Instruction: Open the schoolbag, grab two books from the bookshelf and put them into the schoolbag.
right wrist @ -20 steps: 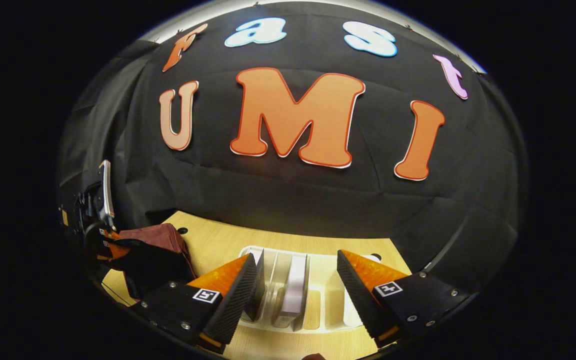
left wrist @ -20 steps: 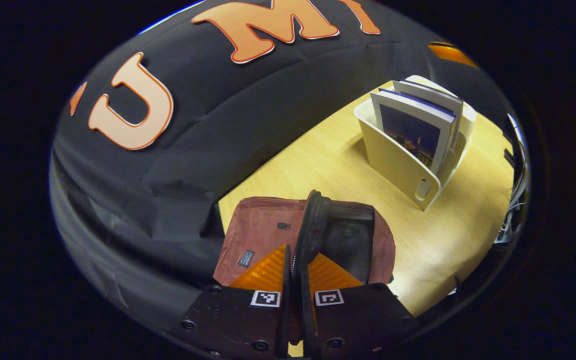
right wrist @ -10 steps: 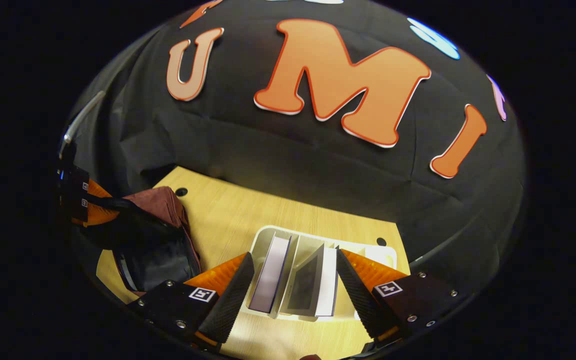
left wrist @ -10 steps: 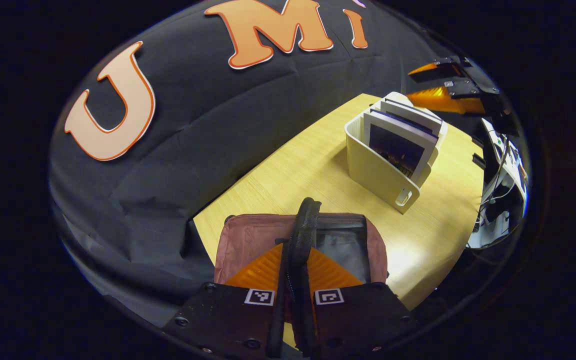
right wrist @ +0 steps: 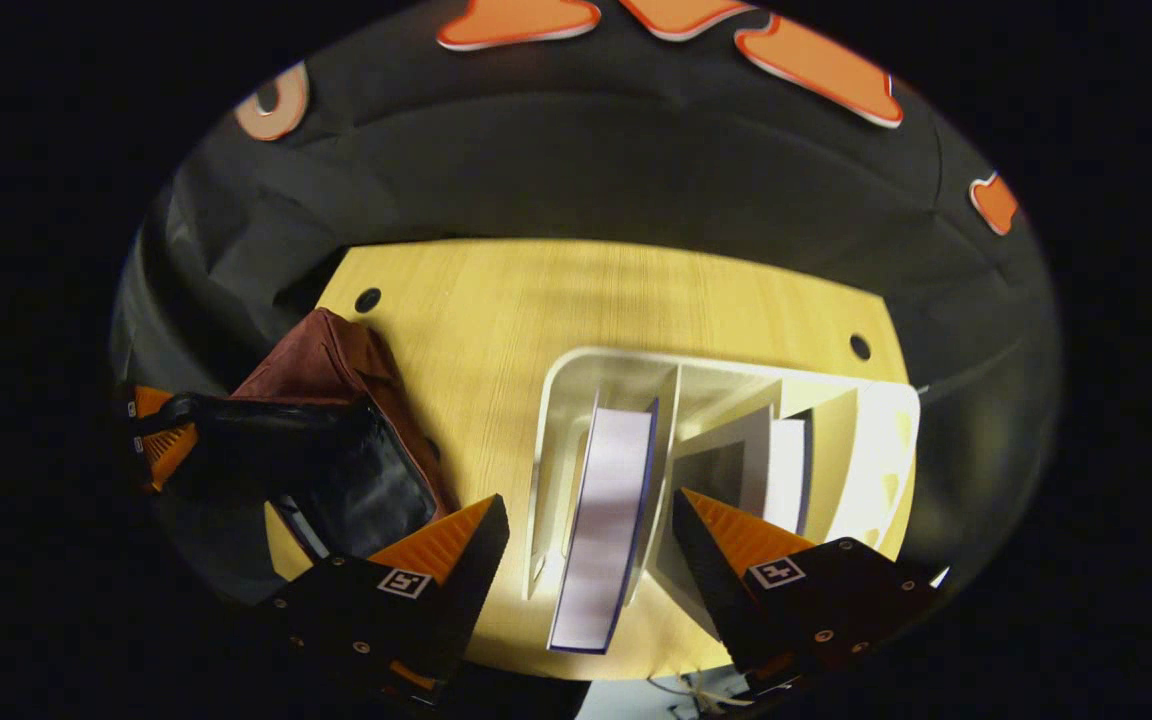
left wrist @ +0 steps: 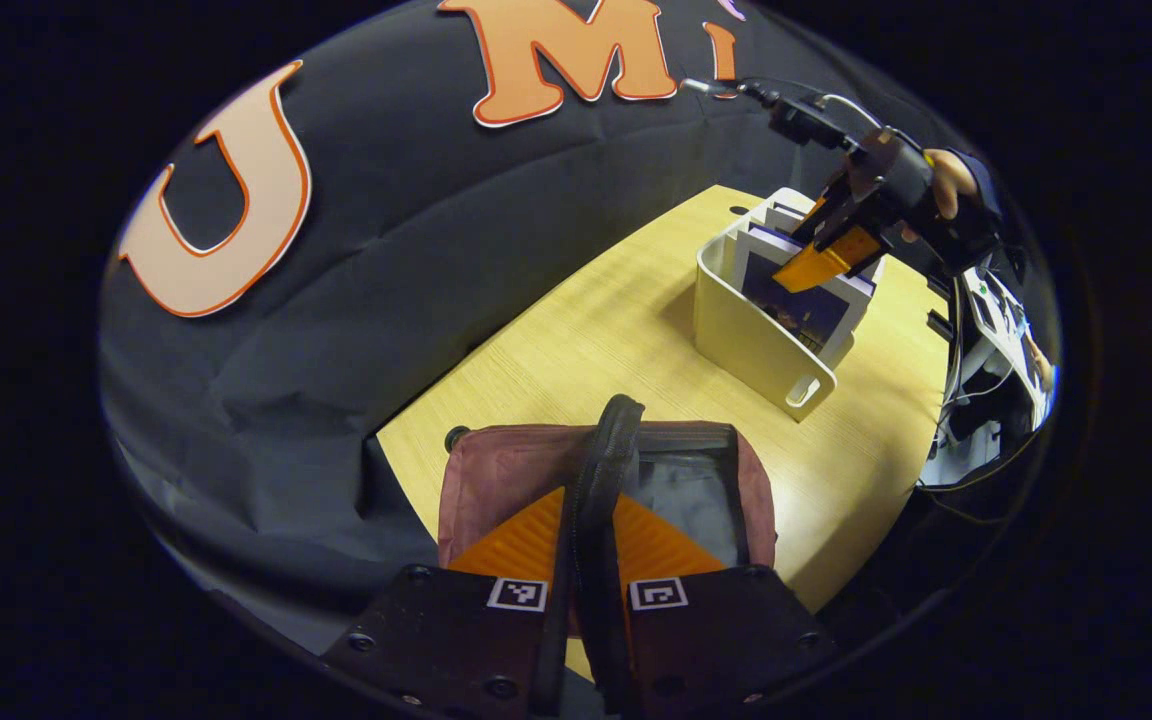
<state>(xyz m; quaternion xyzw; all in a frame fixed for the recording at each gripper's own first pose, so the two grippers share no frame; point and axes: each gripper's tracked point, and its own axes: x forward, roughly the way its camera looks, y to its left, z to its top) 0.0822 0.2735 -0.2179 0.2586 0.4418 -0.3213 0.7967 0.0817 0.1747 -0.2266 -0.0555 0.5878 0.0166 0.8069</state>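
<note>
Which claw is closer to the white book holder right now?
The right claw: its open fingers straddle a book standing in the book holder. The left claw is farther off, shut on the schoolbag's zipper edge.

Both views overlook table (left wrist: 576, 350); share bookshelf (right wrist: 866, 440).

A light wooden table (left wrist: 576, 340) spans the left gripper view from about six o'clock up toward one o'clock, its grain running along its length. In the right gripper view the same table (right wrist: 536, 290) fills the middle, with a small dark round hole (right wrist: 368, 299) near its ten o'clock corner and another hole (right wrist: 860, 347) toward two o'clock. Behind it hangs the black cloth wall (left wrist: 416, 230), creased and folded, and at three o'clock in the left gripper view a jumble of cables and pale equipment (left wrist: 986, 390) sits beyond the table's edge, too blurred to identify.
</note>
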